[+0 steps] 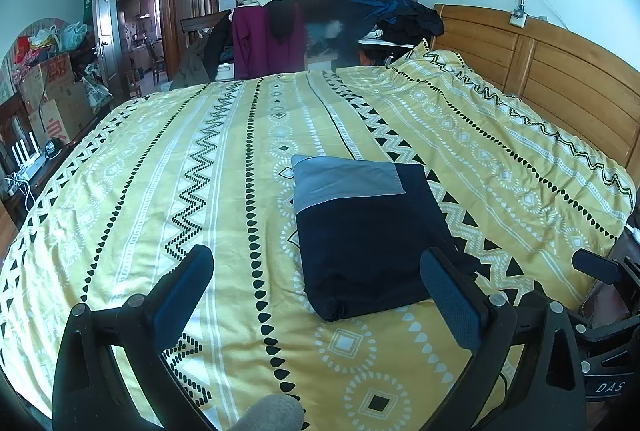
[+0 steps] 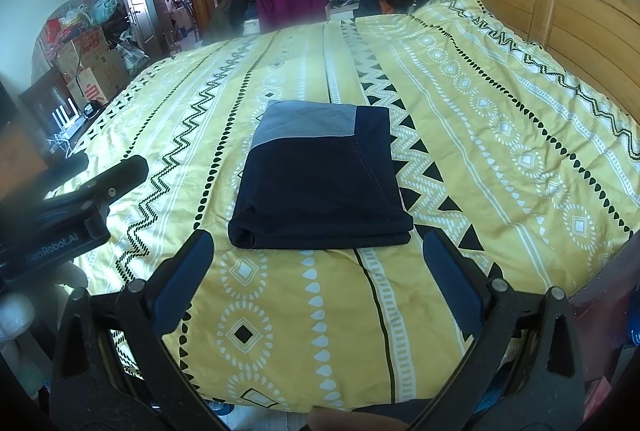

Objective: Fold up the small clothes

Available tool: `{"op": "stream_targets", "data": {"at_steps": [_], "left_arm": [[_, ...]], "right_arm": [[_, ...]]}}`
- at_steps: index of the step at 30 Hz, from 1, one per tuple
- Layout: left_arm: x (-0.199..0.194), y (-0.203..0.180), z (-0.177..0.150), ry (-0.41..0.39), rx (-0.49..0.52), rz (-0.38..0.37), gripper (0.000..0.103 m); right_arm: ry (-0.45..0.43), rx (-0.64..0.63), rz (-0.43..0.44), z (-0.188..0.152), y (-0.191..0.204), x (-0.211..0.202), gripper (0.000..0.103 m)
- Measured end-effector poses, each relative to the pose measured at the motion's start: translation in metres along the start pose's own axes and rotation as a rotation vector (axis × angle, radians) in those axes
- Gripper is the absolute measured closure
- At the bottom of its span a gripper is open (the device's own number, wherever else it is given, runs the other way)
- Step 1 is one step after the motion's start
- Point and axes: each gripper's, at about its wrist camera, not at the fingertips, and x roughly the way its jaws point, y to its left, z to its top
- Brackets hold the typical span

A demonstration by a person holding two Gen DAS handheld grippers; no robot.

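Folded garment [image 2: 320, 187] between spread right claw [image 2: 316, 259].

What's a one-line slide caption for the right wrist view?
Right gripper open and empty above a folded navy-and-grey garment lying on the yellow patterned bedspread.

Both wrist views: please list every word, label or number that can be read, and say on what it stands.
"DAS": on the right tool, seen in the left wrist view.
"Robot.AI", first letters blurred: on the left tool, seen in the right wrist view.
Red print on the cardboard boxes: too blurred to read.
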Motion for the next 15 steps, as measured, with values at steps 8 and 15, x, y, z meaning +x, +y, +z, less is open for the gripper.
{"op": "stream_targets", "data": {"at_steps": [8,15], "left_arm": [[0.0004,0.0005,-0.0017,0.006,-0.012,-0.009,0.000],[0.0003,0.0015,-0.0042,0.003,-0.013,0.000,0.000]], "right_arm": [[-0.002,0.000,-0.004,0.0002,0.0000,0.0003,0.000],[-0.004,-0.003,-0.002,0.0016,-0.0010,0.0014,0.000]]}}
